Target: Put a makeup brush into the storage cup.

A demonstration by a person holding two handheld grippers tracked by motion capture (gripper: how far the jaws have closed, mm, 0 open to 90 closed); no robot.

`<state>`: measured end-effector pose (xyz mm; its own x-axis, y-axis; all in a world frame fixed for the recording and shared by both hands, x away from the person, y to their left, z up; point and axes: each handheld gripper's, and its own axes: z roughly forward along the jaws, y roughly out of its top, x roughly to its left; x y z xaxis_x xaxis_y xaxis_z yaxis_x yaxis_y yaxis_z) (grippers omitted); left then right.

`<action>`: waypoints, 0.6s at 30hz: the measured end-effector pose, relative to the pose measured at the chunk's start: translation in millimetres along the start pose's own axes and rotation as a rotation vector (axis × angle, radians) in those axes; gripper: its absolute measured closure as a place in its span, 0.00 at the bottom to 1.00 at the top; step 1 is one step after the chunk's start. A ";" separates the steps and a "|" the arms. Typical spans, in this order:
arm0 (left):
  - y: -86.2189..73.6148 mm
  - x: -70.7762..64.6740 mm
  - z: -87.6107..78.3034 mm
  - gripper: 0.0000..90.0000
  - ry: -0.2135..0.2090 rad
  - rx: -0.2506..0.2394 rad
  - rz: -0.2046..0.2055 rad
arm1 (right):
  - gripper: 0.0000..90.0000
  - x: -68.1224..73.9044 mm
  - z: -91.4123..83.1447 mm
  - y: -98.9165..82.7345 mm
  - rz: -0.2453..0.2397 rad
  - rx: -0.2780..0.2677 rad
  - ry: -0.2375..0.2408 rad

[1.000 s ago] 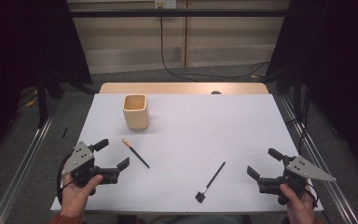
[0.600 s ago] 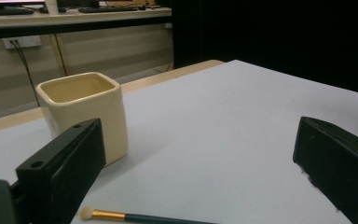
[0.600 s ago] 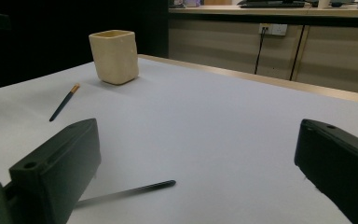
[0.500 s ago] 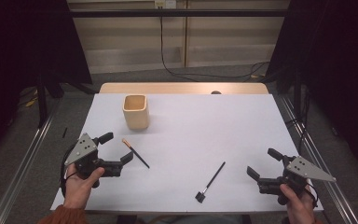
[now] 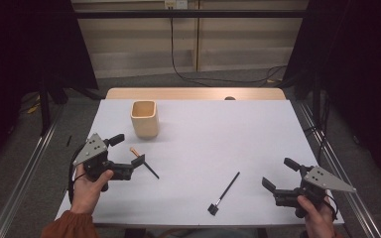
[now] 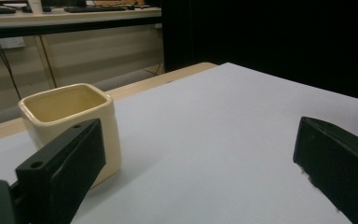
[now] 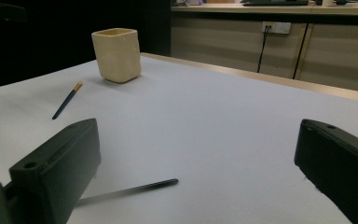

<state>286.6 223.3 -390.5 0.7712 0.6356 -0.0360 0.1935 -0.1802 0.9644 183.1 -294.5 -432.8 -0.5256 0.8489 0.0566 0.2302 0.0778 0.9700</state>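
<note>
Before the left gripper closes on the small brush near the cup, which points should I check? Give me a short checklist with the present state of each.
1. Left gripper jaws open: ok.
2. Jaws around the orange-tipped brush: cannot tell; the high view shows one jaw tip at the brush, and the brush is below the left gripper view.
3. Brush lying flat on the white table: ok.
4. Cream square cup upright and apart from the jaws: ok.
5. Right gripper open, out of the way: ok.
6. Black brush untouched: ok.
</note>
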 end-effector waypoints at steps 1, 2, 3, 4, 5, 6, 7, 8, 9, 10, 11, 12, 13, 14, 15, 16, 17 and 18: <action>1.0 -0.3 0.9 0.02 -0.003 0.011 -0.002 | 0.00 0.0 0.0 0.0 0.000 0.000 0.000; 2.2 -0.5 1.9 0.03 -0.008 0.029 -0.005 | 0.00 0.2 0.1 0.2 -0.001 -0.001 0.002; 3.4 -0.1 3.1 0.04 -0.020 0.046 0.000 | 0.00 0.4 0.4 0.2 0.000 -0.001 0.001; 4.2 0.4 4.6 0.04 -0.025 0.049 0.005 | 0.00 0.3 0.5 0.1 0.000 -0.001 0.002; 5.1 0.6 5.9 0.03 -0.020 0.052 0.011 | 0.00 0.0 0.1 0.1 0.001 -0.001 0.002; 5.9 0.7 7.4 0.03 -0.020 0.053 0.018 | 0.00 0.0 0.1 0.1 0.001 -0.001 0.002; 6.8 0.9 8.9 0.03 -0.023 0.058 0.025 | 0.00 -0.2 -0.1 0.1 -0.002 0.000 0.000; 7.7 1.2 10.3 0.03 -0.023 0.062 0.032 | 0.00 -0.2 -0.1 0.1 -0.001 0.000 0.000; 8.6 1.4 11.3 0.03 -0.022 0.064 0.036 | 0.00 -0.2 -0.1 0.1 -0.001 0.000 0.000; 9.0 1.6 12.8 0.03 -0.028 0.064 0.027 | 0.00 -0.2 -0.1 0.1 -0.002 0.000 0.000; 9.7 2.1 14.0 0.03 -0.038 0.072 0.023 | 0.00 -0.1 -0.1 0.1 -0.002 0.000 0.000; 10.5 2.4 15.0 0.03 -0.044 0.084 0.028 | 0.00 -0.2 -0.1 0.1 -0.001 0.000 0.000; 11.1 2.4 16.2 0.03 -0.049 0.094 0.033 | 0.00 -0.3 0.0 0.1 -0.001 0.001 0.001; 11.5 2.8 17.1 0.03 -0.049 0.104 0.049 | 0.00 -0.3 0.0 0.1 0.003 0.000 0.001; 11.8 3.0 17.8 0.03 -0.048 0.114 0.057 | 0.00 -0.3 0.0 0.1 0.003 0.000 0.001; 12.2 3.4 18.7 0.03 -0.052 0.120 0.055 | 0.00 -0.3 0.0 0.1 0.003 0.000 0.000; 12.6 4.4 19.7 0.03 -0.055 0.125 0.053 | 0.00 -0.4 0.1 0.0 0.001 0.001 0.000; 13.2 5.3 20.6 0.03 -0.058 0.127 0.051 | 0.00 -0.3 0.1 -0.1 0.002 0.002 0.000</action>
<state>305.7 208.9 -383.3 0.8151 0.5793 -0.0064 0.2256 -0.3072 0.9245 183.4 -294.8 -432.9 -0.5251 0.8490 0.0587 0.2327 0.0769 0.9695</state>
